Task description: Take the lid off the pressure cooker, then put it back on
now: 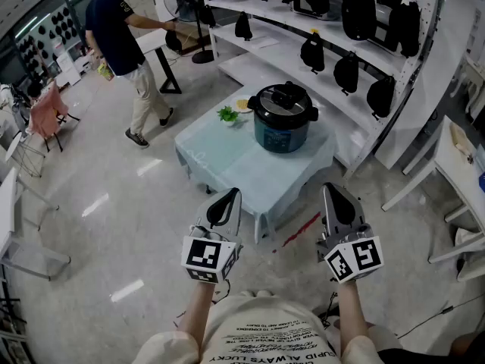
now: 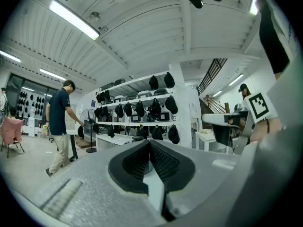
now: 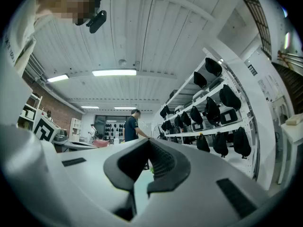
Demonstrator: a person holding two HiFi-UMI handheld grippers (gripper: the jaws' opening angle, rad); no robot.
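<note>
Left tongs (image 1: 229,197) and right tongs (image 1: 332,191) nearest, side by side above the floor (image 1: 114,226). Both clenched tight, nothing between them, tips pointing far toward the worktop (image 1: 220,161). Pressure cooker (image 1: 282,121) stands upright on the worktop's far right part, well apart from both tongs. Lid (image 1: 284,99) is on, seated flat, black, top handle facing up. Cooker's side handles stick out left and right, so its long axis runs roughly left-right. Leafy green item (image 1: 227,114) just left of the cooker, on the worktop. Shelves (image 1: 265,51) with black bags behind and to the right. Person (image 1: 121,36) stands far left, reaching toward the shelves.
</note>
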